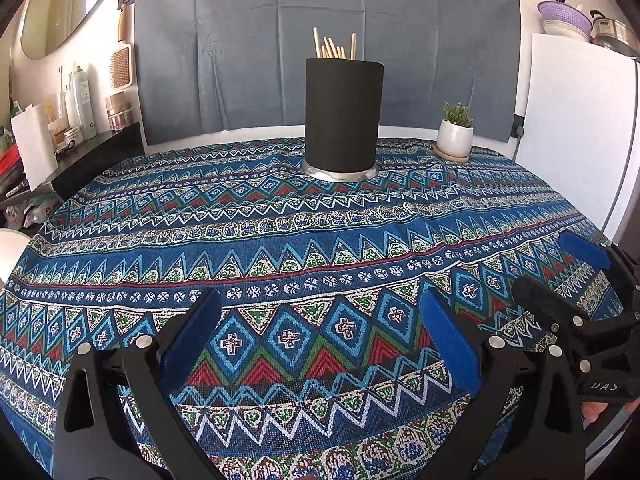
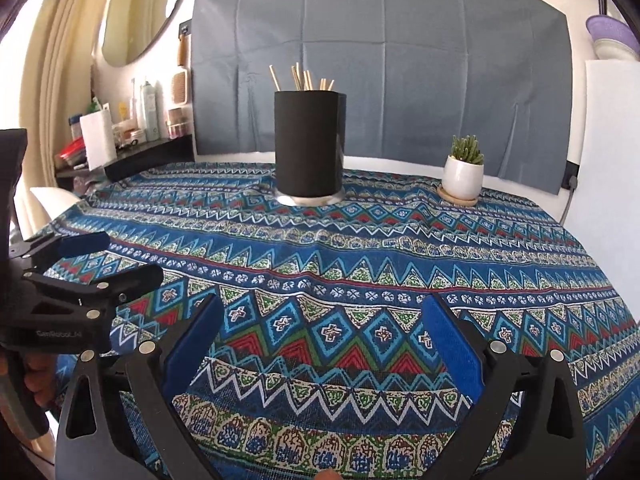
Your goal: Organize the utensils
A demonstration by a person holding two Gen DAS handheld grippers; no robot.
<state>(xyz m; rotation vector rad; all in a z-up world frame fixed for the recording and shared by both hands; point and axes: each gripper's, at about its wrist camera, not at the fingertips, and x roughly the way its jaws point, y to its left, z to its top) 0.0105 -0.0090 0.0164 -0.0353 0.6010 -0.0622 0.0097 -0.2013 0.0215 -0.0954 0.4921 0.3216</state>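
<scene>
Both wrist views at a stage that reads as the close of the task or a pause between steps. The black holder [image 1: 343,116] stands upright on its metal base toward the far side of the bench [image 1: 120,240], and the wooden utensils [image 1: 334,46], probably chopsticks, though only their pale tips show above the rim, already stand inside it. No loose utensil lies anywhere on the patterned cloth in either view. The left gripper [image 1: 324,332] and the right gripper [image 2: 328,332] hover low over the near part of the bench, side by side and well apart from the holder, each with its blue-padded fingers [image 1: 452,344] spread wide and nothing between them. If any utensil remains, it must lie outside both views, so the next move calls for finding it first, then a reach, a closing of the fingers on it and a carry to the holder's mouth; otherwise nothing is left to do. The left wrist view alone shows the right gripper from the side at its right edge, and a purple colander [image 1: 564,14] with dark sticks on the white appliance. The right wrist view alone shows the left gripper at its left edge and a vertical seam down the holder's right side. A small potted succulent [image 2: 464,172] stands to the holder's right in both.
</scene>
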